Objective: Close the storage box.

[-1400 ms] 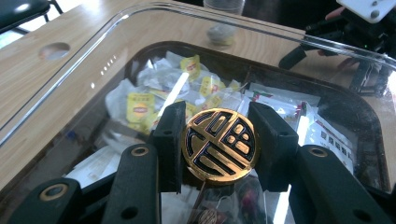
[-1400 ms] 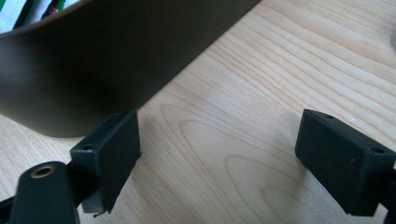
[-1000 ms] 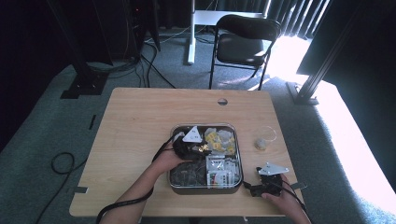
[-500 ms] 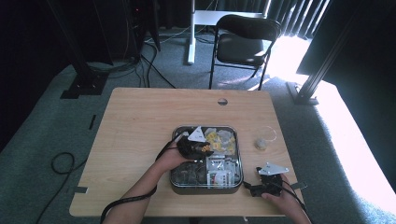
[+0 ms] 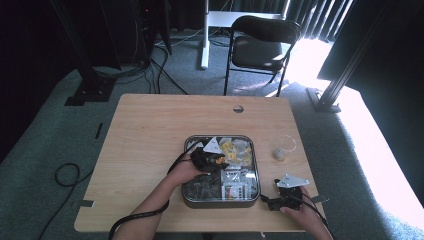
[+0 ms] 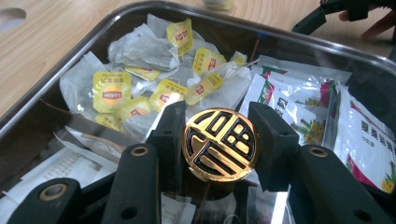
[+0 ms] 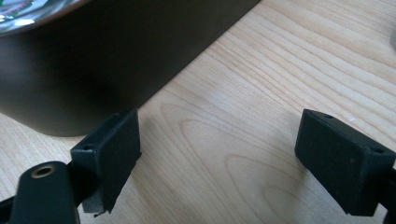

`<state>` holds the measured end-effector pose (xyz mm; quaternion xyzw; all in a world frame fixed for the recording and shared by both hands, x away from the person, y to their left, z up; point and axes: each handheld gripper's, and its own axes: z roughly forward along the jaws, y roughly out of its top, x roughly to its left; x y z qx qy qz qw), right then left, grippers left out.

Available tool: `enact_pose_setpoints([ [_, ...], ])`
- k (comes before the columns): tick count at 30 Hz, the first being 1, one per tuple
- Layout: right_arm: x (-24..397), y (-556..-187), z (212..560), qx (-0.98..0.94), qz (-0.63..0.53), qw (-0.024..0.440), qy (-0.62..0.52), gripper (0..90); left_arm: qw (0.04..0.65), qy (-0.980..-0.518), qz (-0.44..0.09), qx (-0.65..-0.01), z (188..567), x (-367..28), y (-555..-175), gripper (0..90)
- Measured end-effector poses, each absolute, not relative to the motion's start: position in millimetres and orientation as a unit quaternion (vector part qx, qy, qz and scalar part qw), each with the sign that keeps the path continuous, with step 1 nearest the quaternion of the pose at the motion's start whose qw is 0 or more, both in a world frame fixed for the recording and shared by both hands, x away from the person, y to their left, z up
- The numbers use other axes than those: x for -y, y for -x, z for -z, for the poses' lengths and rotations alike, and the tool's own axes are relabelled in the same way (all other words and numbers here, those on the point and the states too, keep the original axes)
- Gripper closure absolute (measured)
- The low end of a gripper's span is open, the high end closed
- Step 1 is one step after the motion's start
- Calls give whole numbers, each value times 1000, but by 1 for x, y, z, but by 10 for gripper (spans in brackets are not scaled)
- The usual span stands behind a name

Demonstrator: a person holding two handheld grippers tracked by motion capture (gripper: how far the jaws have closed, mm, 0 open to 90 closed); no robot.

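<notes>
My left gripper (image 5: 209, 161) hovers over the middle of a metal tin (image 5: 220, 204) and is shut on a round gold-and-black disc (image 6: 220, 143), emblem face up between the fingers (image 6: 169, 135). Below it the tin (image 6: 299, 39) holds tea bags with yellow tags (image 6: 112, 91) in one compartment and white printed sachets (image 6: 303, 100) in another. My right gripper (image 5: 274, 202) rests on the wooden table just right of the tin's front corner. Its own view shows my right gripper (image 7: 219, 154) standing open with bare wood between the jaws and the tin's dark wall (image 7: 116, 56) beside it.
A small glass cup (image 5: 281, 149) with something pale inside stands on the table right of the tin. A cable hole (image 5: 238, 108) sits near the far edge. A black folding chair (image 5: 262, 47) stands beyond the table. Bare wood (image 5: 145, 140) stretches left of the tin.
My left gripper has shifted slightly to the right over the tin with the disc in its grip. The right gripper has stayed in place.
</notes>
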<state>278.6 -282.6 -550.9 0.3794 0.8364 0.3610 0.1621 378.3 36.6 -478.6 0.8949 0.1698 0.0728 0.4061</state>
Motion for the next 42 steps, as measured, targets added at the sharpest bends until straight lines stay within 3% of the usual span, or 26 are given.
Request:
enact_pose_setpoints([
  [10,283,-279,551,-836,-361,162,-379,137,402,-895,-66,-181,478,-36,-379,569],
  [15,283,-279,551,-836,-361,162,-379,137,400,-891,-62,-204,477,-42,-380,378],
  [17,283,-279,551,-836,-361,162,-379,137,407,-885,-53,-218,475,-46,-381,366],
  [22,283,-279,551,-836,-361,162,-379,137,410,-882,-50,-227,471,-53,-380,160],
  [24,283,-279,551,-836,-361,162,-379,137,407,-883,-65,-225,469,-55,-378,145],
  [27,283,-279,551,-836,-361,162,-379,136,400,-884,-84,-226,467,-56,-376,23],
  [42,283,-279,551,-836,-361,162,-380,136,425,-855,-135,-265,464,-85,-372,13],
])
